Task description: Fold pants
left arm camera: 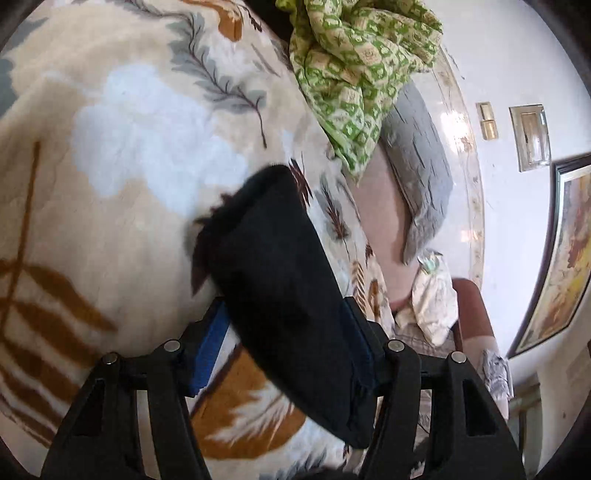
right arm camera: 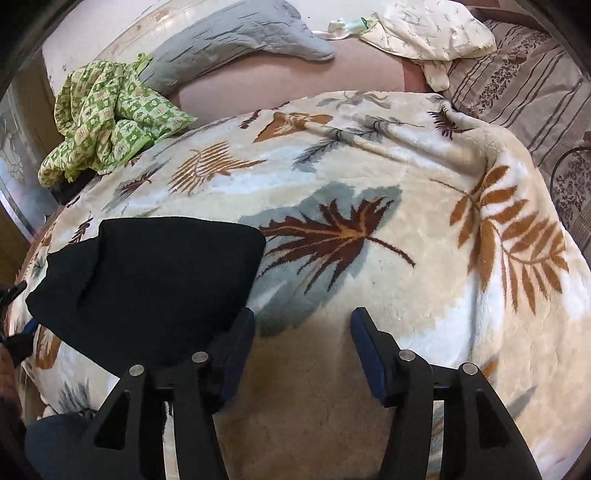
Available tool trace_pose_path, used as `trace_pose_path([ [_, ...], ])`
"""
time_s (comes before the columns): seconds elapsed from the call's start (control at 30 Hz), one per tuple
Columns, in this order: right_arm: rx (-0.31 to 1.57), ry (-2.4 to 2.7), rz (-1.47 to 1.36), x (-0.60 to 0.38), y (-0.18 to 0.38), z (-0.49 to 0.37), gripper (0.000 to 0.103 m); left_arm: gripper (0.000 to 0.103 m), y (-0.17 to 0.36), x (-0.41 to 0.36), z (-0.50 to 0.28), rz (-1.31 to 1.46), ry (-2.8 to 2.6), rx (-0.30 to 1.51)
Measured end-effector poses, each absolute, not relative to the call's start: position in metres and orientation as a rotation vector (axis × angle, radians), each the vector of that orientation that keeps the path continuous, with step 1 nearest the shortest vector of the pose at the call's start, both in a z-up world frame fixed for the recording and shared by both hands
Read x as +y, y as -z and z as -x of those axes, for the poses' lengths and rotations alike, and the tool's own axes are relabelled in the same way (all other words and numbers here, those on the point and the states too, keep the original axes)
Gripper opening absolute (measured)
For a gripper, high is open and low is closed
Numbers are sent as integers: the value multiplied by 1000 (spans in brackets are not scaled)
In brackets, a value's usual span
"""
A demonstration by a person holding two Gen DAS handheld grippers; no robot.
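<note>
The black pants (right arm camera: 147, 280) lie folded into a compact dark bundle on the leaf-patterned blanket (right arm camera: 369, 184), at the left of the right wrist view. My right gripper (right arm camera: 303, 332) is open and empty, its left finger beside the bundle's right edge. In the left wrist view the pants (left arm camera: 280, 288) fill the gap between the fingers of my left gripper (left arm camera: 286, 325). The jaws stand wide apart around the cloth, and I cannot tell whether they pinch it.
A crumpled green patterned cloth (right arm camera: 107, 118) lies at the blanket's far left edge. A grey pillow (right arm camera: 236, 40) and a white printed cloth (right arm camera: 432, 33) lie beyond on the pink sheet. A striped pillow (right arm camera: 517, 85) is at the far right. A framed picture (left arm camera: 569, 251) hangs on the wall.
</note>
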State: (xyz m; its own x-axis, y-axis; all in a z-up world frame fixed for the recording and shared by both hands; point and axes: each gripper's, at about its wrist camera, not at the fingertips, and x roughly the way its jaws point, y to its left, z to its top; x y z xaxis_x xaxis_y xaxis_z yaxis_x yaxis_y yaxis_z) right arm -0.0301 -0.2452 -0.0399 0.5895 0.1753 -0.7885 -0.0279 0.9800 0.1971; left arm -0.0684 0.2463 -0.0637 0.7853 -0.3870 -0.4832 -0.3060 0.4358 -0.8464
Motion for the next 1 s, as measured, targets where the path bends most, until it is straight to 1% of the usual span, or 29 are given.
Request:
trace_pose_path([
  [0.1, 935, -123, -184, -247, 40, 30, 56, 65, 65, 251, 66, 1186, 25, 679],
  [0.2, 935, -122, -176, -248, 41, 30, 56, 65, 67, 255, 65, 1195, 0, 661],
  [0.27, 935, -123, -178, -248, 41, 30, 56, 62, 67, 255, 66, 1184, -2, 650],
  [0.3, 935, -123, -179, -247, 41, 31, 56, 55, 67, 255, 67, 1173, -6, 651],
  [0.33, 935, -122, -178, -247, 40, 30, 56, 37, 68, 256, 69, 1172, -18, 654],
  [0.4, 935, -122, -177, -247, 41, 30, 57, 20, 77, 261, 71, 1188, -46, 671],
  [0.43, 935, -121, -176, -246, 40, 31, 57, 14, 79, 262, 73, 1193, -45, 666],
  [0.5, 935, -122, -176, -247, 40, 31, 57, 14, 76, 259, 76, 1153, -55, 665],
  [0.57, 935, -122, -180, -247, 40, 31, 57, 12, 63, 250, 79, 1050, -76, 654],
  [0.7, 936, -122, -177, -247, 40, 30, 58, 11, 17, 211, 80, 697, -69, 564],
  [0.8, 936, -123, -178, -247, 40, 31, 58, 10, -6, 182, 75, 537, 3, 519],
  [0.93, 937, -124, -179, -248, 40, 31, 58, 10, -19, 149, 67, 377, 76, 503],
  [1.0, 937, -124, -181, -247, 40, 31, 59, 9, -18, 133, 60, 324, 143, 539],
])
